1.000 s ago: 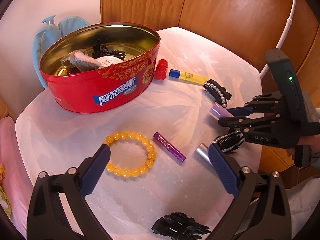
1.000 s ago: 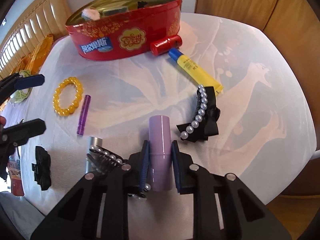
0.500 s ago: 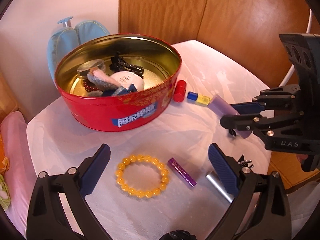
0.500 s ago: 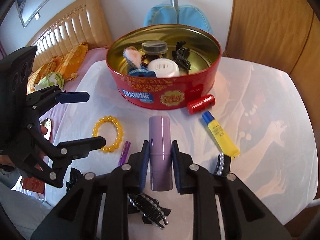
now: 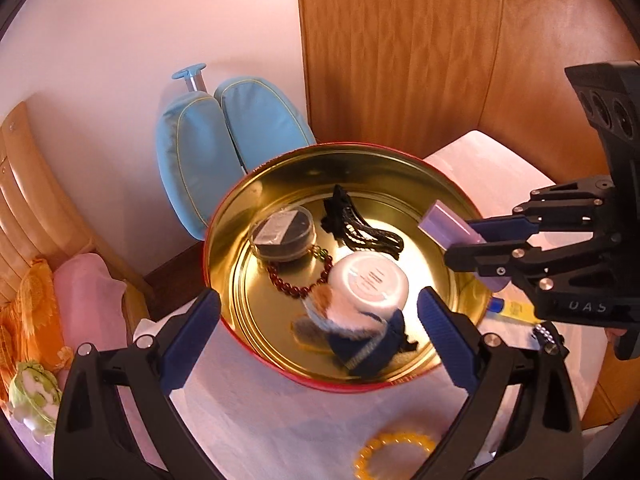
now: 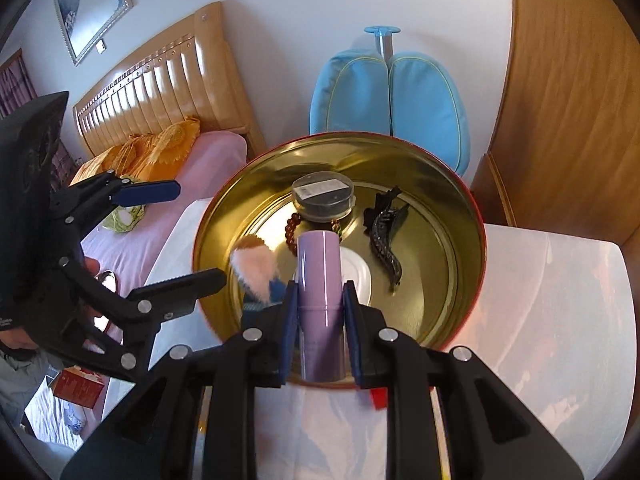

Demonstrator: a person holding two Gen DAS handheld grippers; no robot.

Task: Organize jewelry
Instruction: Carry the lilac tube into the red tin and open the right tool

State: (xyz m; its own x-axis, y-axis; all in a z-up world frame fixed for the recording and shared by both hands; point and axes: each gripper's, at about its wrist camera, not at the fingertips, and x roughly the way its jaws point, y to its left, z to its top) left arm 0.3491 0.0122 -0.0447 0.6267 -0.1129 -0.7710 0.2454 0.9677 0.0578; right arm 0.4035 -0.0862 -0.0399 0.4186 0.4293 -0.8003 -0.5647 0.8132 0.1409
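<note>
Two grippers: right gripper (image 6: pixel 320 312) clamps lilac plastic tube (image 6: pixel 320 280) over round gold-lined red tin (image 6: pixel 476 248); left gripper (image 5: pixel 320 320) wide (nothing held).

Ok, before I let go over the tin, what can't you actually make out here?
- White jar: right wrist view, mostly hidden behind the lilac tube in the right gripper.
- Yellow bead bracelet: left wrist view, cut by the bottom edge.
- Fluffy item in the red tin: blurred, can't identify.
- Yellow tube: hidden behind the right gripper.
</note>
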